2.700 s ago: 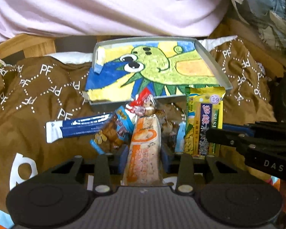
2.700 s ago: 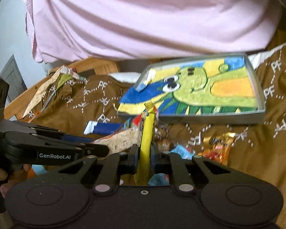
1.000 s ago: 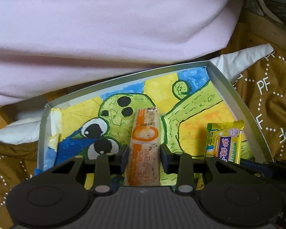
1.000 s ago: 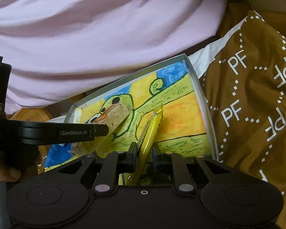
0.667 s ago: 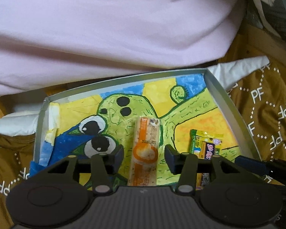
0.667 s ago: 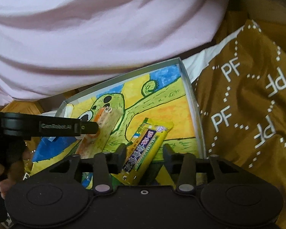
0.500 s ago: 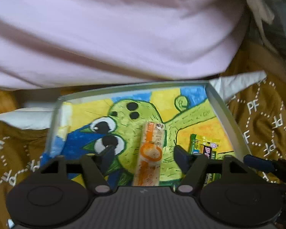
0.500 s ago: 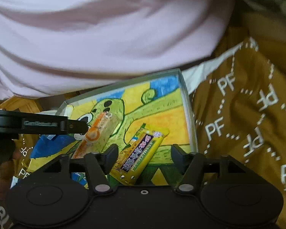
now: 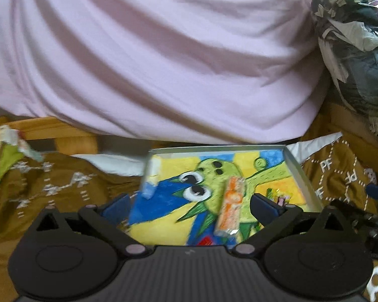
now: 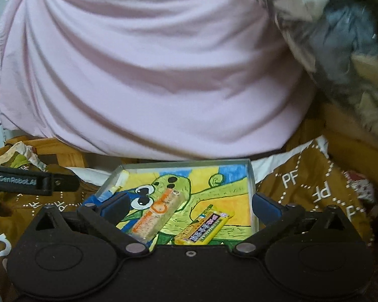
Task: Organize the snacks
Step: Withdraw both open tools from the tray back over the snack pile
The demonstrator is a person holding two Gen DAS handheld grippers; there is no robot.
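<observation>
A shallow metal tray (image 9: 301, 176) (image 10: 250, 176) with a green cartoon drawing on its floor lies on the brown cloth. Inside it rest an orange-and-white snack bar (image 9: 230, 207) (image 10: 157, 214) and, to its right, a yellow snack packet (image 10: 205, 227) (image 9: 277, 196), partly hidden in the left wrist view. My left gripper (image 9: 190, 206) hangs open above the tray's near edge, holding nothing. My right gripper (image 10: 189, 206) is also open and empty, just short of the tray. The left gripper's finger (image 10: 32, 180) shows at the left of the right wrist view.
A person in a pink shirt (image 9: 163, 63) sits right behind the tray. A clear bag of dark clothes (image 9: 352, 37) stands at the right. Crumpled wrapping (image 9: 5, 148) lies at the far left on the brown patterned cloth (image 9: 50, 183). A wooden frame (image 9: 63, 138) runs behind.
Both grippers opened and dropped their snacks into the tray, the bar from the left, the yellow packet from the right. Both have since pulled back and up from the tray.
</observation>
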